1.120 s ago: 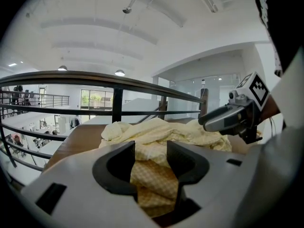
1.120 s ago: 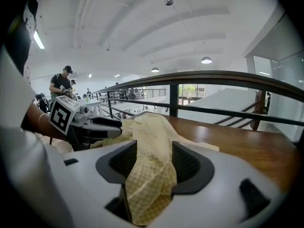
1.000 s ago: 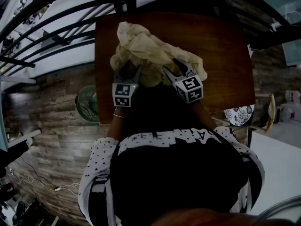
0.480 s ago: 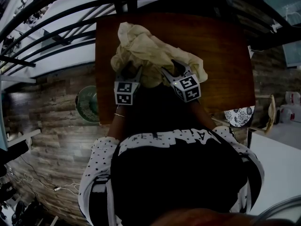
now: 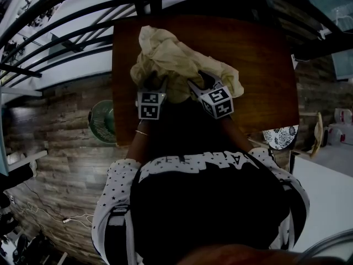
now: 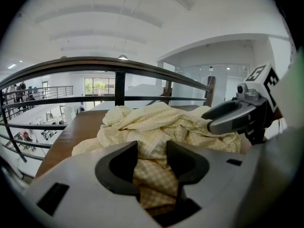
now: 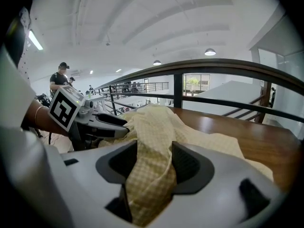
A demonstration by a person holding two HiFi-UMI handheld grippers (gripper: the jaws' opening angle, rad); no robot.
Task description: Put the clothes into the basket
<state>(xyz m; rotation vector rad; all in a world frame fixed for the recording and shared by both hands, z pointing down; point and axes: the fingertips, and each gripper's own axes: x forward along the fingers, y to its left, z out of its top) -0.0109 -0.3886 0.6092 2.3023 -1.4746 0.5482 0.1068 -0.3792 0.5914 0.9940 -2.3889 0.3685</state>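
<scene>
Head view shows my left gripper (image 5: 156, 85) and right gripper (image 5: 202, 81), both clamped on the yellow garment (image 5: 168, 51), creeping inward, bunching it ready to lift.

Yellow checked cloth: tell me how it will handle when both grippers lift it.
Likely floppy: the cloth lies crumpled in soft folds, so it should sag and trail between the left gripper and right gripper. Probably light; thin folds bunch within shut jaws. Unlikely to slip, as both pinch fabric.

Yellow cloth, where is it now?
In the head view the yellow cloth lies bunched on the table, left of middle, the left tool and right tool both shut on its near edge.
</scene>
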